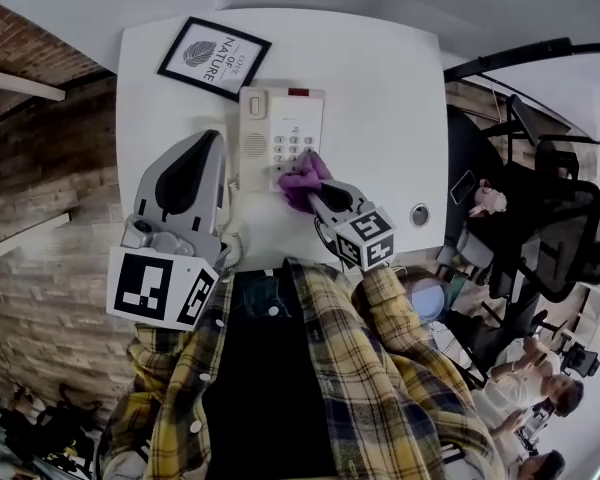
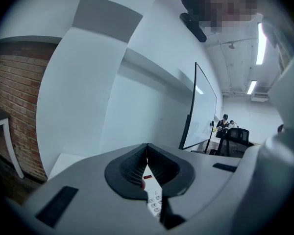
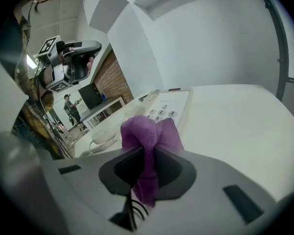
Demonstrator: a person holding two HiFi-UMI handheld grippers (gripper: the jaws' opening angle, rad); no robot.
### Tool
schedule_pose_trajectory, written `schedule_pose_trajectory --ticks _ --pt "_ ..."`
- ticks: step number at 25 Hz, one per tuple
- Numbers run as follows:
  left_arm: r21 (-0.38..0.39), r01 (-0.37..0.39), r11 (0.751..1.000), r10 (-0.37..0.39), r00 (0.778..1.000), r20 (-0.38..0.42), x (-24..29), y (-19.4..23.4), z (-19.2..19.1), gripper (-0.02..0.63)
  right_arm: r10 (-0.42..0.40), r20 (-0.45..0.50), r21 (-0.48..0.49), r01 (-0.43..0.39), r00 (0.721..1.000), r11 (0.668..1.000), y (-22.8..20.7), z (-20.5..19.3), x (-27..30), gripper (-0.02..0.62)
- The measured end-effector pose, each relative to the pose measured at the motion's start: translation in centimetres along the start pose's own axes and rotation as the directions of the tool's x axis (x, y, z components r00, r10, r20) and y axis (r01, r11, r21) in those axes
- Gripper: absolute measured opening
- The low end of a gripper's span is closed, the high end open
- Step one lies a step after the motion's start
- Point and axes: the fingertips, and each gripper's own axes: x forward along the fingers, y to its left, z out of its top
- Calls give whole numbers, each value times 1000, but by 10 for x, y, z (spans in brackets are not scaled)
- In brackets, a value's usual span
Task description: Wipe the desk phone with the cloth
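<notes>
Purple cloth (image 3: 149, 133) is bunched and pinched in the right hand-held gripper (image 3: 148, 155). Its jaws are closed onto the cloth with a wad sticking out in front, so fabric rather than plastic meets the phone. In the head view the wad sits over the lower keypad of the white desk phone (image 1: 280, 133), toward its right edge. It is touching or just above the keys; contact can't be confirmed. The phone lies flat mid desk (image 1: 390, 108) with the handset (image 1: 253, 138) in its cradle on the left, leaving the keypad face free to wipe. The left hand-held gripper (image 1: 212, 143) has its jaws pressed together and nothing between them. It is held up above the desk, left of the phone on the handset side. It looks parked clear of the wiping path, maybe ready to steady the phone. A framed print (image 1: 214, 58) lies behind the phone, apart from it. Judgement: a keypad stroke is under way, with the handset and the rest of the body likely left to do.
</notes>
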Motion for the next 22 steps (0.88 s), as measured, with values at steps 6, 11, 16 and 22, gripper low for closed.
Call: schedule_pose_trajectory --ticks 6,11,16,22 --pt "4 1 1000 -1 1000 10 0 -3 3 14 25 -42 -9 -25 999 1000 7 -11 -4 60" --pt "4 -16 1000 16 1000 18 -4 0 5 14 36 -48 18 -36 998 999 8 -11 -8 61" --pt "4 -29 1000 28 999 28 -8 4 8 15 38 37 56 -40 999 998 6 18 -17 61" --pt "8 -34 999 34 999 38 -12 5 11 14 58 180 -23 -55 982 998 13 89 -29 61"
